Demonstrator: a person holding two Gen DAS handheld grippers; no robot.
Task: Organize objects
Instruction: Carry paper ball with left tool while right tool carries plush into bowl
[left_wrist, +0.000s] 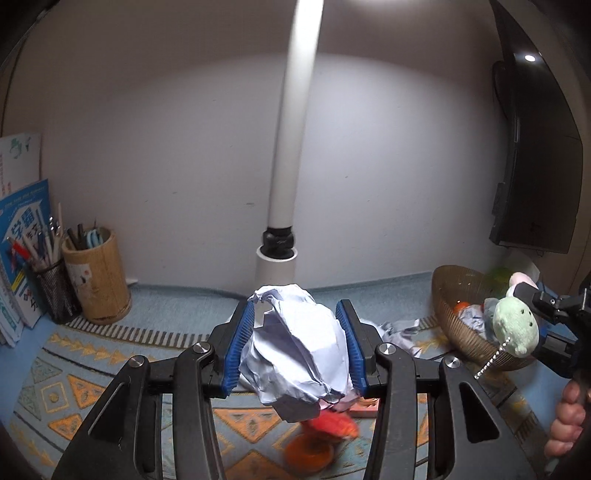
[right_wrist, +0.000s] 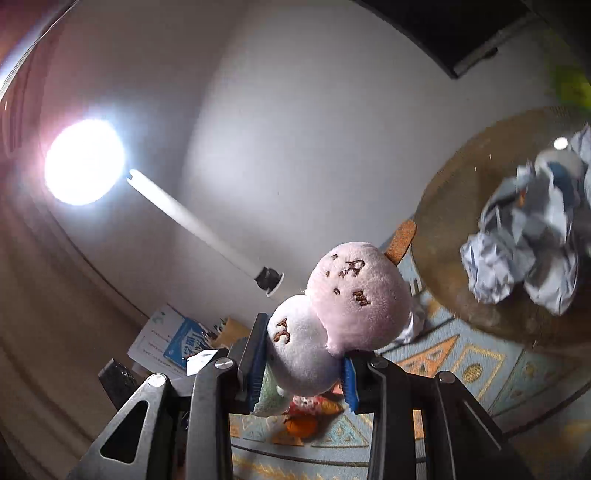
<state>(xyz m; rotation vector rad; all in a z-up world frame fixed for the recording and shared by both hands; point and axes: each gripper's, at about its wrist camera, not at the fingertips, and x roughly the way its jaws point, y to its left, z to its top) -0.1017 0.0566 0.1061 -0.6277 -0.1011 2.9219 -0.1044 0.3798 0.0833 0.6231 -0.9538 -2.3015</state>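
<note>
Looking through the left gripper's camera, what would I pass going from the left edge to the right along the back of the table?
Books → black mesh pen cup → bamboo pen holder → white lamp pole → brown basket → green plush toy held by the right gripper.

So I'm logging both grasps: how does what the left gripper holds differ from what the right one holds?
The left gripper clamps a crumpled paper ball, white and creased; the right gripper clamps a plush toy, soft, pink and white with stitched marks. Both are held off the table.
</note>
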